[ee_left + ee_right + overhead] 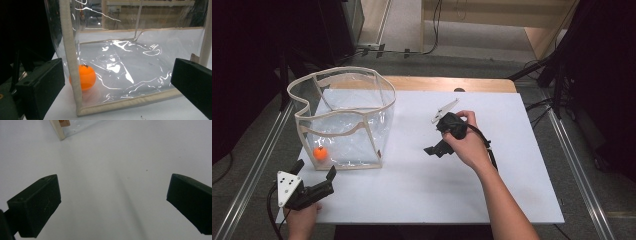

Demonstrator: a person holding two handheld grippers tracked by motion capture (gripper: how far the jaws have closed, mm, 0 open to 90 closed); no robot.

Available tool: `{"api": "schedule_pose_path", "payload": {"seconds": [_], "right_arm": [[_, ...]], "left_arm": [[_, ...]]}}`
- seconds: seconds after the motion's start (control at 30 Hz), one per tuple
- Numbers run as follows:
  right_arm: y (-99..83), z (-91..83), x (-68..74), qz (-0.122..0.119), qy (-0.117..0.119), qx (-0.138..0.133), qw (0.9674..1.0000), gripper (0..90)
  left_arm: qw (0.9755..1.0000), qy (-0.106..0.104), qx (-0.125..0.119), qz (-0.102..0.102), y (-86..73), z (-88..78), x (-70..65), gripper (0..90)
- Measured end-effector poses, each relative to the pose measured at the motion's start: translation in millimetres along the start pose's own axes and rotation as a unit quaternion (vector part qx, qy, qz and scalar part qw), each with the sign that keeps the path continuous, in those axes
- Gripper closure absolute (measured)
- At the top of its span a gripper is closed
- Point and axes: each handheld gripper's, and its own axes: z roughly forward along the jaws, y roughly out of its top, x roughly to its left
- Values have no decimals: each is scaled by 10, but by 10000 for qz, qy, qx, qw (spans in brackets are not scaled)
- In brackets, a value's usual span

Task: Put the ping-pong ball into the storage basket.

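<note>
The table (512, 200) carries a clear bag (343, 120), standing open just ahead of the left gripper (314, 174), probably for loading. An orange ball (85, 77) sits inside, near its left jaw. Both grippers gape wide and empty; the right gripper (113, 202) faces bare tabletop.

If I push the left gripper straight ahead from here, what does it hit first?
Most likely the clear bag: its near wall and cream corner seam stand right in front of the open left gripper. The orange ball sits inside, behind that wall.
</note>
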Motion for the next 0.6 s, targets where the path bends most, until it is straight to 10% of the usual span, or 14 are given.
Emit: {"api": "schedule_pose_path", "payload": {"seconds": [0.6], "right_arm": [[-311, -2, 27, 137, -33, -96, 9999, 0]], "left_arm": [[10000, 7, 9, 14, -1, 1, -4, 0]]}}
